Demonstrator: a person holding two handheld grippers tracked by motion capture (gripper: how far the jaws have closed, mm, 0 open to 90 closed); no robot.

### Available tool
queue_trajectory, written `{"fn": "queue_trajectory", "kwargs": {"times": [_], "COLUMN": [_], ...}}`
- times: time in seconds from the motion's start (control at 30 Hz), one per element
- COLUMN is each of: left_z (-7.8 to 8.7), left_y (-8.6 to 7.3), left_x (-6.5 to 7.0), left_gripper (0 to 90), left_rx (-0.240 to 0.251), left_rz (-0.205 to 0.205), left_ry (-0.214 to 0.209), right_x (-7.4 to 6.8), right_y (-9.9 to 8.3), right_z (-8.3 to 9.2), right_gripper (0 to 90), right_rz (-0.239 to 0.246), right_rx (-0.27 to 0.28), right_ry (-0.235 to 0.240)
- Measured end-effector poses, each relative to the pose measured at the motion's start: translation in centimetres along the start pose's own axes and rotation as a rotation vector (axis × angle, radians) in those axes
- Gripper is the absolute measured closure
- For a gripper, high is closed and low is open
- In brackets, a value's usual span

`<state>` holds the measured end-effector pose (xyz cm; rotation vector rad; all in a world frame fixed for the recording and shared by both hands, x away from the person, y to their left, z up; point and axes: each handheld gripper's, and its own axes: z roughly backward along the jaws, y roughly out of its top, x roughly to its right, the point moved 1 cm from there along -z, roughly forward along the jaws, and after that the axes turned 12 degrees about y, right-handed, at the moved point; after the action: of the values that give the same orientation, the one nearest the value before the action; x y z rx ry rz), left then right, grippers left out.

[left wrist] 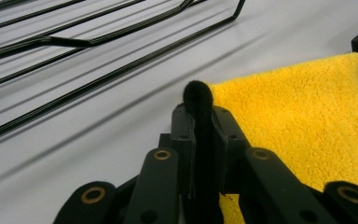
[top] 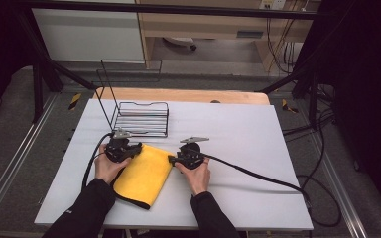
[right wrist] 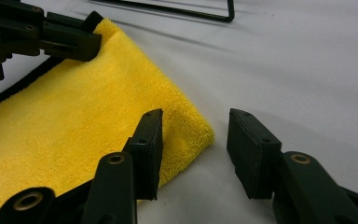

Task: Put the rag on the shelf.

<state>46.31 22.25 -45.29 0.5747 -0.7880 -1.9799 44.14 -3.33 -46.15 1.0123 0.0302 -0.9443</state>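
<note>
Bright, even overhead light on the white desk (top: pixel 238 129); soft shadows, dark surroundings, close foreground slightly blurred.

A black wire rack (top: pixel 140 116) is sitting on the white table (top: pixel 258 148) near its far left corner, its tall back frame rising toward the far edge and its low barred tray lying flat on the surface. Beyond the far edge a strip of pale wood (top: pixel 188 95) is showing, and black cables (top: pixel 322 198) are trailing over the grey floor past the right edge.
</note>
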Motion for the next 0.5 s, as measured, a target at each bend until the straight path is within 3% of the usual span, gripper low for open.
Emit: {"fn": "queue_trajectory", "kwargs": {"times": [0.13,0.23,0.37,0.5], "left_z": [-0.22,-0.33,-0.44,-0.45], "left_y": [-0.10,-0.12,-0.09,-0.12], "left_x": [-0.21,-0.34,-0.46,-0.60], "left_gripper": [75.3,74.0,75.0,79.3], "left_rx": [0.002,0.000,-0.004,-0.004], "left_rz": [0.002,0.021,0.041,0.067], "left_ry": [-0.010,-0.019,-0.034,-0.050], "right_x": [-0.08,-0.27,-0.44,-0.45], "right_y": [-0.05,-0.14,-0.16,-0.07], "right_z": [-0.07,-0.21,-0.53,-0.45], "right_gripper": [58.7,66.7,79.4,83.8], "right_rz": [-0.019,-0.040,-0.050,-0.061], "right_rx": [0.008,0.008,0.010,0.014], "right_ry": [-0.011,0.003,0.021,0.025]}}
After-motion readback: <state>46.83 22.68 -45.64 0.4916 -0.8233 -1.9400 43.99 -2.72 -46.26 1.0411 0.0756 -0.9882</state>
